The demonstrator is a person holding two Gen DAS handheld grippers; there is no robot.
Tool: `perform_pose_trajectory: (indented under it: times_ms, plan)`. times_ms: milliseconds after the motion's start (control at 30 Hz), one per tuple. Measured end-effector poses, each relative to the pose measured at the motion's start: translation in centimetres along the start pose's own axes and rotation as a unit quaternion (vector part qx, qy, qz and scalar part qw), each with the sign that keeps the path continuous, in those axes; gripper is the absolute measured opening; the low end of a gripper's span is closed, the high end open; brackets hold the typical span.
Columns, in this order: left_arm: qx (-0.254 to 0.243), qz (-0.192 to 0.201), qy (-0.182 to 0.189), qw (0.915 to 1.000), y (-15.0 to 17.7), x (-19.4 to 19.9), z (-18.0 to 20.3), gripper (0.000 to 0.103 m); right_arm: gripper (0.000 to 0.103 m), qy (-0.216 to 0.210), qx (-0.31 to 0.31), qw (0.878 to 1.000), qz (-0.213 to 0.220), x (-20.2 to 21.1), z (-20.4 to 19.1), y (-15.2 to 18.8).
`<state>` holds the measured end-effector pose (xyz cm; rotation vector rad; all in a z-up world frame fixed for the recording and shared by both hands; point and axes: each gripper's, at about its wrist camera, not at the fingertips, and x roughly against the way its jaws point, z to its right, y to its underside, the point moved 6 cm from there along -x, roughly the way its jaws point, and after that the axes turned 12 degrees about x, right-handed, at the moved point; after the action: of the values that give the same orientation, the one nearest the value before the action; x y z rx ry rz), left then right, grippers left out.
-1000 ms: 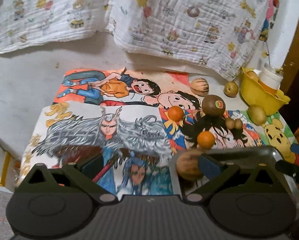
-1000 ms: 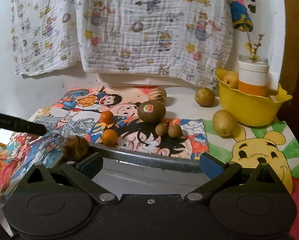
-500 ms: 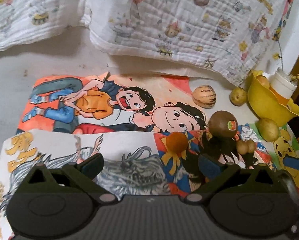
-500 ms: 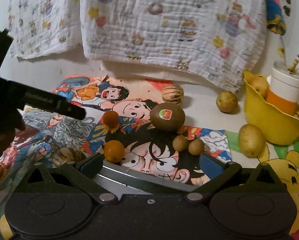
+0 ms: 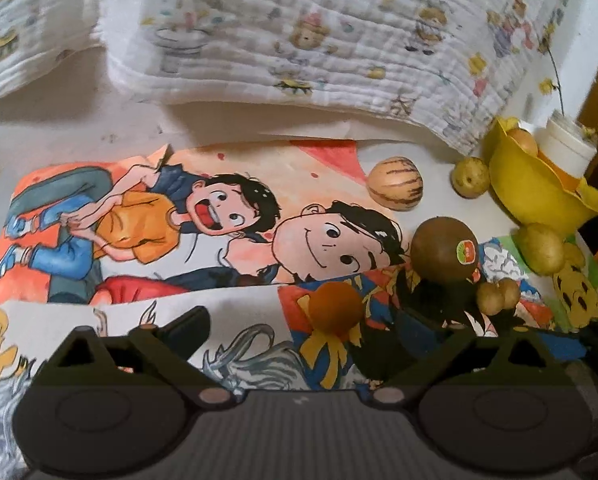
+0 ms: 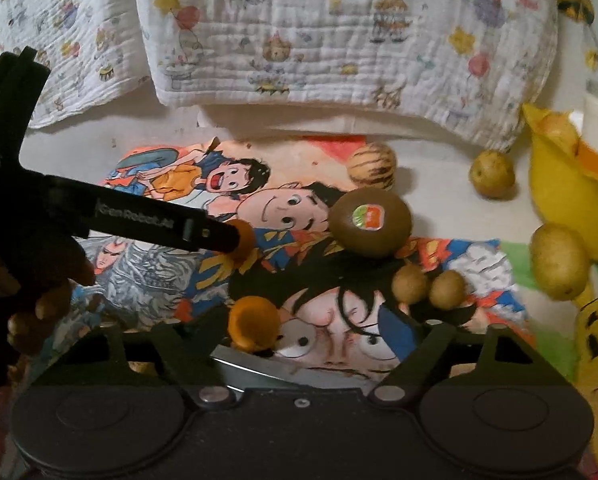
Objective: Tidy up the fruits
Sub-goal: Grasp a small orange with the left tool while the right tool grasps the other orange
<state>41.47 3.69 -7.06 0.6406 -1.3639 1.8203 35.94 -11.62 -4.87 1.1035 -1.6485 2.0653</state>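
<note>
the left gripper (image 5: 323, 332) has its fingers apart and closing around a small orange fruit (image 5: 333, 312), pads not yet pressing. the right gripper (image 6: 307, 328) is also closing, fingers apart, with a second orange fruit (image 6: 253, 322) just inside its left finger. a brown kiwi (image 6: 370, 222) sits farther back on the cartoon mat (image 5: 139, 216); 2 small brown fruits (image 6: 427, 286) lie right of centre, near the yellow bowl (image 5: 539, 188).

A white cloth (image 6: 339, 40) with little cartoon pictures hangs on the pale wall (image 5: 587, 32). Bright cartoon posters (image 5: 159, 220) cover the table. The light is dim.
</note>
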Motion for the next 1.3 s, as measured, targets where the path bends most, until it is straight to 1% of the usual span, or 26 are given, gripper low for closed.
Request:
perform_pose_trajectory:
  times_ms: [100, 167, 433, 600, 667, 700, 767, 967, 1200, 1300]
  plan:
    - [-0.009, -0.004, 0.006, 0.9999, 0.0, -0.3, 0.2, 0.090, 0.074, -0.007, -0.002, 1.000, -0.006, -0.6, -0.5, -0.1]
    - [-0.012, -0.005, 0.011, 0.9999, 0.0, -0.5, 0.3, 0.084, 0.067, -0.009, 0.000, 1.000, -0.009, -0.8, -0.7, -0.1]
    - [-0.021, -0.015, 0.022, 0.9994, 0.0, -1.5, 0.6, 0.061, 0.059, -0.028, -0.001, 0.999, -0.016, -1.7, -1.5, -0.4]
    - [-0.028, -0.022, 0.032, 0.9989, 0.0, -1.9, 0.9, 0.054, 0.050, -0.030, -0.001, 0.999, -0.024, -2.2, -1.8, -0.3]
    - [-0.032, -0.022, 0.031, 0.9988, 0.0, -2.0, 1.0, 0.053, 0.047, -0.028, -0.004, 0.999, -0.028, -2.4, -1.8, -0.1]
    - [-0.035, -0.022, 0.032, 0.9986, -0.1, -2.0, 1.1, 0.050, 0.047, -0.028, -0.006, 0.999, -0.027, -2.5, -1.8, 0.0]
    - [-0.038, -0.023, 0.034, 0.9984, -0.2, -2.1, 1.2, 0.048, 0.043, -0.027, -0.010, 0.999, -0.024, -2.6, -1.6, 0.0]
    - [-0.049, -0.020, 0.039, 0.9978, -0.1, -2.2, 1.6, 0.037, 0.035, -0.032, -0.016, 0.999, -0.021, -2.6, -1.6, 0.0]
    - [-0.069, -0.012, 0.035, 0.9969, 0.2, -2.2, 1.9, 0.037, 0.035, -0.033, -0.016, 0.999, -0.020, -2.4, -1.6, 0.2]
    - [-0.065, -0.015, 0.037, 0.9971, 0.2, -2.3, 1.8, 0.036, 0.035, -0.032, -0.015, 0.999, -0.019, -2.4, -1.7, 0.2]
